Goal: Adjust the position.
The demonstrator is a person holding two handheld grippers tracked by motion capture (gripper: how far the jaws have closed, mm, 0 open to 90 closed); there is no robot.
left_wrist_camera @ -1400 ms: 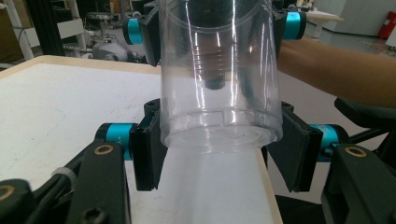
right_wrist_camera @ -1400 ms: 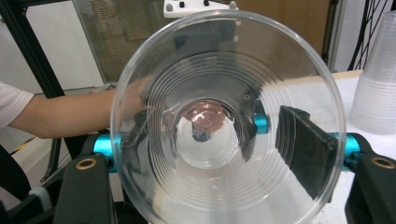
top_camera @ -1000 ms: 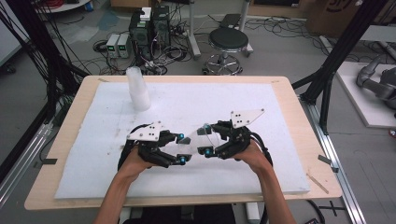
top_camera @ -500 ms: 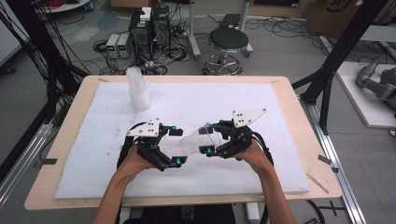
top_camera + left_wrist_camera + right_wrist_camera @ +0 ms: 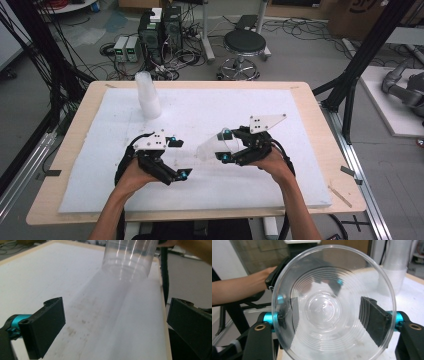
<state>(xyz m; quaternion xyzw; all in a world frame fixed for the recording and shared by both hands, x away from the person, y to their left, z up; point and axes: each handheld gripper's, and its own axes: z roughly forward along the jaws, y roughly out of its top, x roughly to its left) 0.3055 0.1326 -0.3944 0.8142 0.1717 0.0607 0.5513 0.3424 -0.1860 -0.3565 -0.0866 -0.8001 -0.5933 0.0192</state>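
1. High view showed the right tongs (image 5: 223, 146) clamped on a clear, ribbed plastic cup (image 5: 212, 148) lying on its side, base toward the left tongs (image 5: 179, 158), just above the white foam-covered table (image 5: 210, 107).
2. Those left tongs stood spread wide with nothing between them, just beside the cup's base and apart from it; their jaws had just been opening.
3. Left gripper view had the cup's base (image 5: 127, 258) cut off by the top edge, so its rim and the grip on it could not be seen there; both black jaws were partly cropped at the sides.
4. Right gripper view looked straight into the cup's mouth (image 5: 325, 307); the jaws were seen only through the curved wall, warped and blurred, pressing from either side.
5. A stack of clear plastic cups (image 5: 147, 95) stood upright near the far left of the table, well apart from both hands; how many it held was hard to make out.
6. The person's forearms were cut off by the bottom edge in the high view.
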